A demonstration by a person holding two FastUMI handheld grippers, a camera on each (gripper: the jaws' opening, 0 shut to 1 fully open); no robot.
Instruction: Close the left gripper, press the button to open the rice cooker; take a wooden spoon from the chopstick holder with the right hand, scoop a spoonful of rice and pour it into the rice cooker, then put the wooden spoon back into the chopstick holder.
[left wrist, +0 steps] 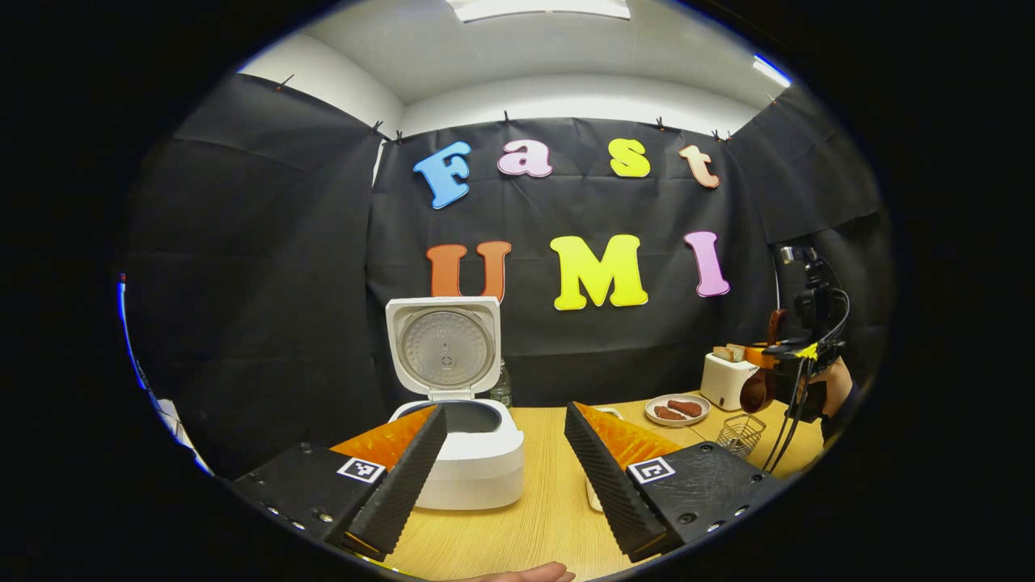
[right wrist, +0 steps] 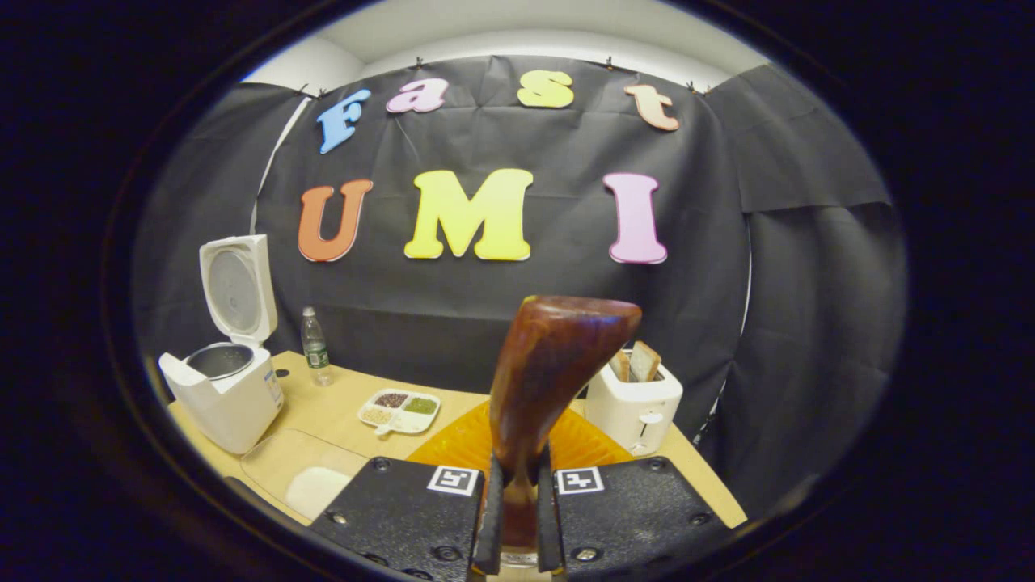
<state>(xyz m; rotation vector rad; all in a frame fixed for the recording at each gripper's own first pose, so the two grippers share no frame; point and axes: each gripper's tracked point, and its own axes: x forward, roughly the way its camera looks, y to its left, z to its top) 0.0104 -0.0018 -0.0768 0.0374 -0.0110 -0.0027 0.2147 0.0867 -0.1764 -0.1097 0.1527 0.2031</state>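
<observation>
Both fingers of my R gripper (right wrist: 517,517) clamp the wooden spoon (right wrist: 546,380), held upright; L gripper (left wrist: 505,461) wide apart, empty, facing rice cooker (left wrist: 465,436), lid up.

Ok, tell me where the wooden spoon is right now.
In the right gripper view the wooden spoon stands clamped in the right claw, in front of the toaster. In the left gripper view it hangs above the wire chopstick holder.

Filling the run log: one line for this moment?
rice cooker: lid open | left gripper: open | right gripper: shut on wooden spoon, lifted | scoop: not yet
</observation>
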